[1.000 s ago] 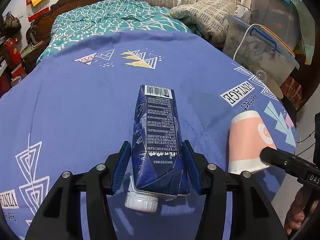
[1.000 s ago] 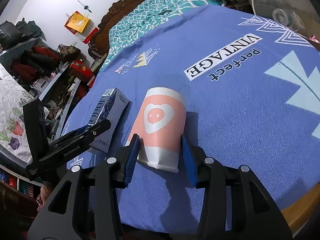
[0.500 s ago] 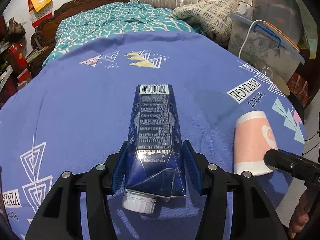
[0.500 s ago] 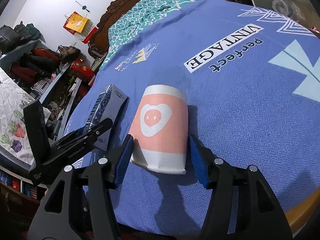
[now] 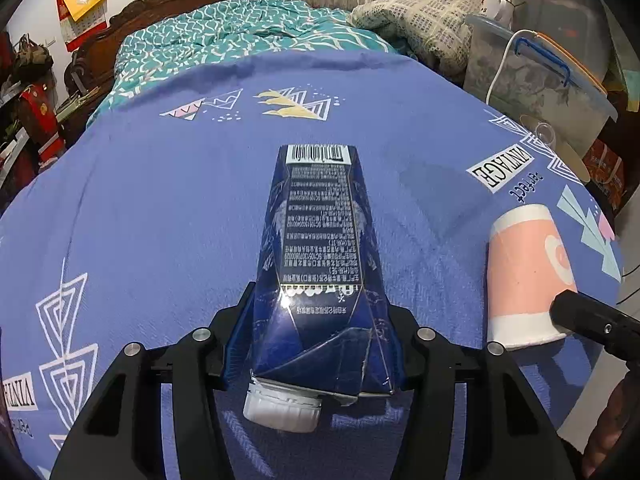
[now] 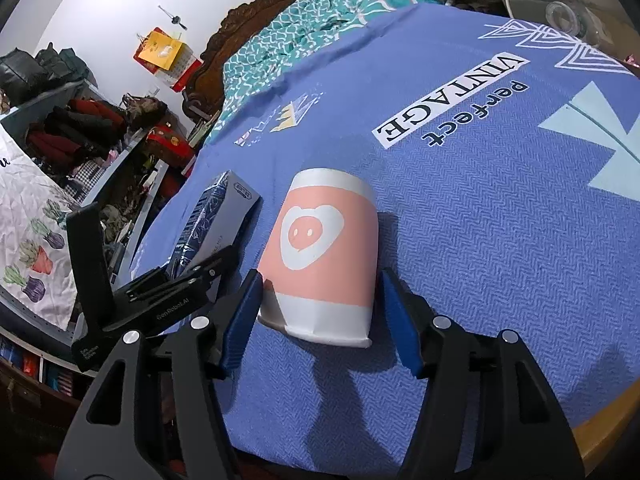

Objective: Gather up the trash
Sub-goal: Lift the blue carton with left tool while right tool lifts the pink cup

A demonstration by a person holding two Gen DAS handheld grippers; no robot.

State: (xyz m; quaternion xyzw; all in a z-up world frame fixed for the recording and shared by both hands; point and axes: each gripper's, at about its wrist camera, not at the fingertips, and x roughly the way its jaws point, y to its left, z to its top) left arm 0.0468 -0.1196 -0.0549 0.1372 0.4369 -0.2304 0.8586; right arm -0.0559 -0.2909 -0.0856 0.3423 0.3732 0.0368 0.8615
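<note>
While its blue pads press against both sides of a dark blue carton (image 5: 320, 264), the left claw (image 5: 318, 344) pinches the crumpled cap end, the white screw cap (image 5: 282, 408) pointing back toward the camera and the barcode end pointing away. The carton lies lengthwise on the bench (image 5: 160, 208), which is covered by a blue cloth printed with triangles and the word VINTAGE. The right claw (image 6: 320, 316) is spread around a pink paper cup (image 6: 324, 256) lying on its side; its left pad touches or nearly touches the cup near the rim, while a small gap shows at the right pad. The cup sits just beside the carton, on its right, near the bench's edge. Beyond the bench are a bed (image 5: 224, 48) with a teal patterned cover and clear plastic storage bins (image 5: 536, 92).
</note>
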